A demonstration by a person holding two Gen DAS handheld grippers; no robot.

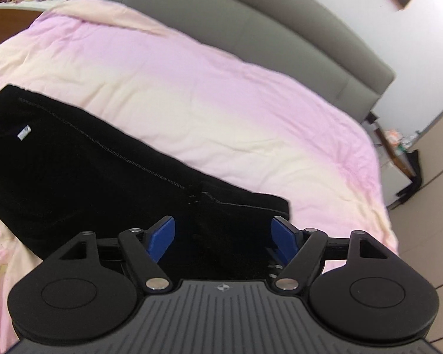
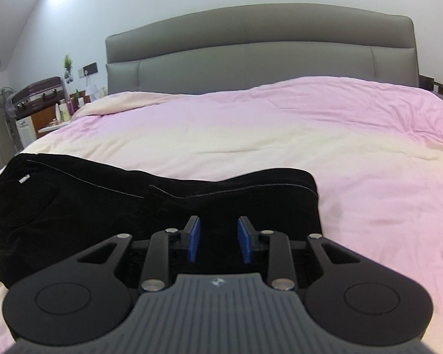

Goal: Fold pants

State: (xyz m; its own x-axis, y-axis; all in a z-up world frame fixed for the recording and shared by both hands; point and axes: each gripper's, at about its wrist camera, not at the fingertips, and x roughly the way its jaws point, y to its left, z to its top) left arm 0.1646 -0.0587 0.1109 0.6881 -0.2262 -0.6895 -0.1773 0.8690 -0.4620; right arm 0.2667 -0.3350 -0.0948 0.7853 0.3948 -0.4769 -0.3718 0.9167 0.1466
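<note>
- The pants (image 1: 73, 159) were matt black cloth, soft and slightly napped, with pale stitched seams.
- The duvet (image 1: 206, 94) was smooth, lightly creased pink and cream fabric.
- The headboard (image 2: 260, 56) looked like grey leather, faintly sheened.
- The left gripper (image 1: 224, 230) was matt black plastic with shiny metal pins; its pads (image 1: 164, 236) were blue and ribbed.

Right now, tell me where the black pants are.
In both wrist views the black pants lie folded on the pink duvet, left of centre, near the bed's foot.
</note>
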